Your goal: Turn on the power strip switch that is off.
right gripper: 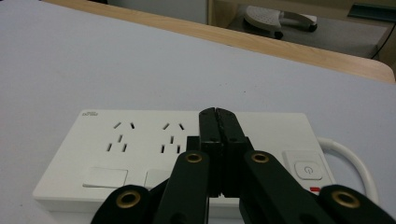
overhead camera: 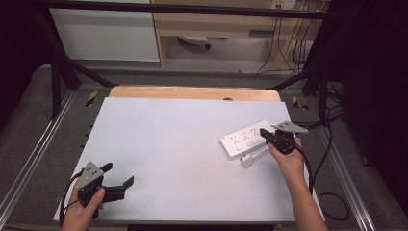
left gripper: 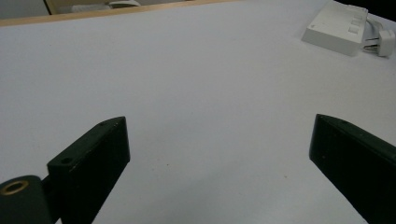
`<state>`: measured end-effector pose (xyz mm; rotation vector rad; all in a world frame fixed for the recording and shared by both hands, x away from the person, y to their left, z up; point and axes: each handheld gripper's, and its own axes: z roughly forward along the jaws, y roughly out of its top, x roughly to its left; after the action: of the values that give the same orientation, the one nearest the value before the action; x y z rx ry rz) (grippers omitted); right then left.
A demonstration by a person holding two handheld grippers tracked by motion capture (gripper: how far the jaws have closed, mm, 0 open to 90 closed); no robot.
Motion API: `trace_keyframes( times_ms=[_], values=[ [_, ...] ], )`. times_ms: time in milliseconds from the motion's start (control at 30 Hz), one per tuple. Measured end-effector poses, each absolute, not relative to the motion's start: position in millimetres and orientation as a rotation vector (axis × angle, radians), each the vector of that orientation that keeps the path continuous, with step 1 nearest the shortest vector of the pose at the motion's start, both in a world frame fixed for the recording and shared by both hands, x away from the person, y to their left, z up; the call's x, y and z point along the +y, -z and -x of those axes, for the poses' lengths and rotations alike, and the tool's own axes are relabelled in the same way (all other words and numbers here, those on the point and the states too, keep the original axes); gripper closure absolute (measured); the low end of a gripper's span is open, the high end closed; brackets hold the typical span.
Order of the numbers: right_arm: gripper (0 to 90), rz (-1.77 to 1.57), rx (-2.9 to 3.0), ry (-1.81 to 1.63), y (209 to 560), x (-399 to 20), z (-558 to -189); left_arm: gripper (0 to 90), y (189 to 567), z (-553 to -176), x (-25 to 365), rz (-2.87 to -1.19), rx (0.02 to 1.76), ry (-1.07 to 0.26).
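Observation:
A white power strip [overhead camera: 243,139] lies on the right side of the white table top [overhead camera: 183,144], with its white plug [overhead camera: 247,160] on the table just in front of it. My right gripper [overhead camera: 264,132] hovers over the strip's right end, jaws pressed together with nothing between them. In the right gripper view the shut jaws [right gripper: 218,114] sit above the strip [right gripper: 140,140], near its round power button [right gripper: 308,170]. My left gripper [overhead camera: 119,174] rests at the table's near left corner, open and empty. The left gripper view [left gripper: 219,140] has the strip [left gripper: 336,28] and plug [left gripper: 385,42] far off.
The strip's white cable [right gripper: 350,158] curves off its right end. A wooden board edge [overhead camera: 192,92] runs along the table's far side. Black frame posts and cables [overhead camera: 327,125] stand to the right. Bare white surface spans the middle and left.

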<state>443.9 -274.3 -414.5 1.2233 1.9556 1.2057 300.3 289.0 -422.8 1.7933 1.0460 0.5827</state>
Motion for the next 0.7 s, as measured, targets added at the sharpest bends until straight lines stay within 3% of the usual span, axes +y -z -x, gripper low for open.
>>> trace_keyframes(
  times_ms=[167,267,567,700],
  values=[
    [89.5,-1.221,1.958,-1.212,413.0,-275.5,-443.8,5.2,422.7,-300.3,289.4,-1.793,1.045,-0.581],
    [80.7,-1.250,1.966,-1.234,413.1,-275.3,-444.1,5.2,422.1,-299.9,289.7,-1.792,1.042,-0.584],
    [68.3,-1.248,1.962,-1.249,407.6,-273.2,-443.1,5.2,422.6,-300.2,289.4,-1.795,1.042,-0.582],
    [56.4,-1.248,1.957,-1.266,402.7,-269.8,-442.4,5.2,422.6,-300.2,289.1,-1.795,1.042,-0.580]
  ],
)
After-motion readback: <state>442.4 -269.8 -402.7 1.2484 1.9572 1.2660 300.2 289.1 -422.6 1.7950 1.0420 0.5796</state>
